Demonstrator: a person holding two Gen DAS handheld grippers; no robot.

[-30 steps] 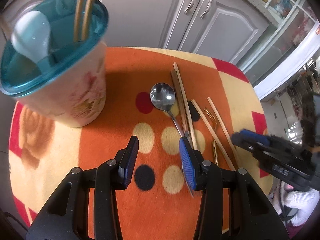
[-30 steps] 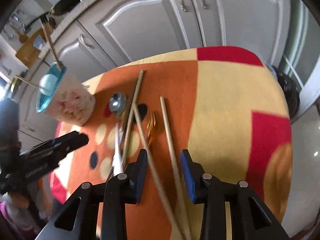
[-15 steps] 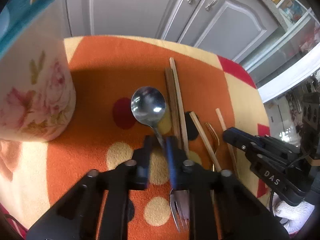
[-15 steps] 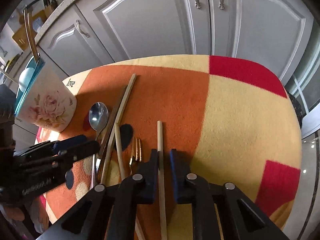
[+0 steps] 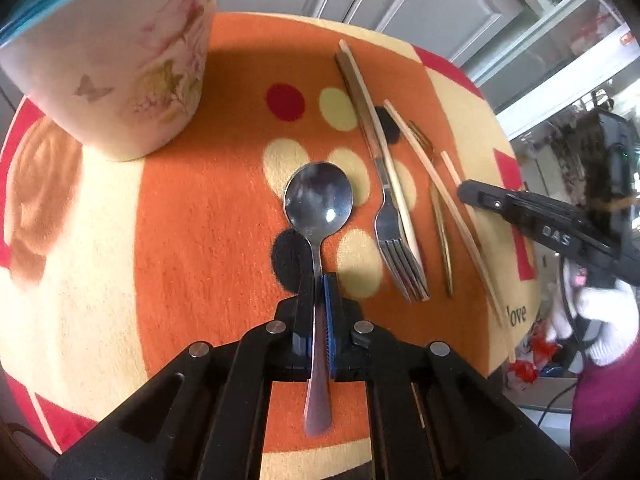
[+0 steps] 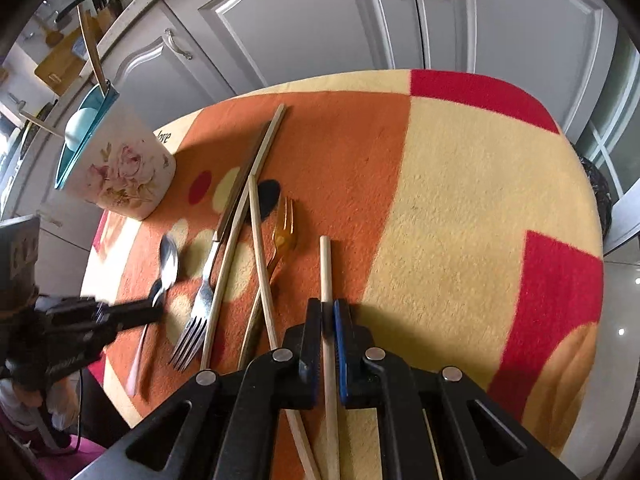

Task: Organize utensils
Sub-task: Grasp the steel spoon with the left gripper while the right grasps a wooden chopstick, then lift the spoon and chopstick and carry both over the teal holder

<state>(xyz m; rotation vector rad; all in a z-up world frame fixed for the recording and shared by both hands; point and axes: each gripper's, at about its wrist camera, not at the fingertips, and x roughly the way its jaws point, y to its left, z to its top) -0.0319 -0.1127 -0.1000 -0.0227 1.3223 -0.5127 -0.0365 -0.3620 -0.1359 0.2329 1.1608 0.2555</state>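
Note:
My left gripper (image 5: 319,280) is shut on the handle of a steel spoon (image 5: 319,199), bowl pointing ahead, over the mat. My right gripper (image 6: 327,307) is shut on a pale wooden chopstick (image 6: 325,264) that points forward. A steel fork (image 5: 396,240), a gold fork (image 6: 283,236) and several more chopsticks (image 6: 258,232) lie on the mat between the grippers. The floral holder cup (image 5: 120,52) with a teal rim stands at the back left; it also shows in the right wrist view (image 6: 116,168), with utensils standing in it.
The orange, cream and red mat (image 6: 460,200) covers a small round table. Grey cabinet doors (image 6: 320,20) stand behind it. The table's edges drop off close on all sides.
Both grippers went from open to shut: the left closed on the spoon's handle and drew it back, the right closed on the chopstick. The cup now sits closer in the left view.

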